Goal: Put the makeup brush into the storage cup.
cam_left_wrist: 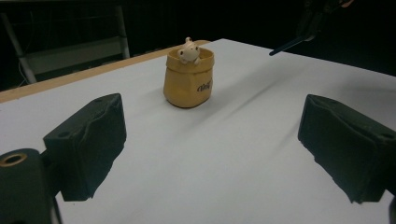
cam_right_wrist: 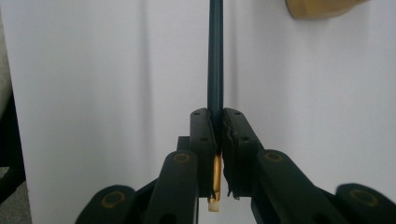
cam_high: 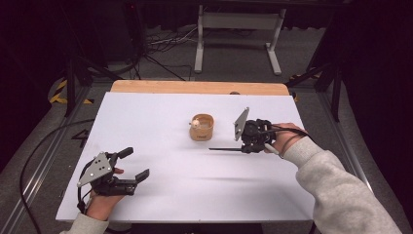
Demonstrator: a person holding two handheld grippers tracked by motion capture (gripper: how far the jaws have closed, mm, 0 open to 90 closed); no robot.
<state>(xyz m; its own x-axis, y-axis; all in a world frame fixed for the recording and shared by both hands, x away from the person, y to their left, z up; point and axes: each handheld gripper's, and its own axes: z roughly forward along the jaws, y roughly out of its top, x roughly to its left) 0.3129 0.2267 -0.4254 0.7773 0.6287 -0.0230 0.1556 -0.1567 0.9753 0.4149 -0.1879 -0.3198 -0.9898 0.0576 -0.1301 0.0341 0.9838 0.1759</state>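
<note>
The right gripper (cam_high: 245, 146), jaws clamped on a dark pen (cam_high: 225, 148) lying level and pointing left, hangs just right of the tan cup (cam_high: 201, 127) mid-table, while the left gripper (cam_high: 134, 165) rests open, farther off.

- only writing anywhere is a small dark printed mark on the front of the tan pot (cam_left_wrist: 188, 80), low down on its right side in the left gripper view
- it's a short slanted word in cursive-ish lettering, but too blurry to actually read, can't make out a single sure letter
- in the high view the same pot (cam_high: 201, 127) is too small to show the print
- in the right gripper view the corner of the pot (cam_right_wrist: 322, 8) that's in frame has no lettering on it
- yellow and black hazard stripes (cam_high: 59, 92) on the floor left of the table, a marking with no words
</note>
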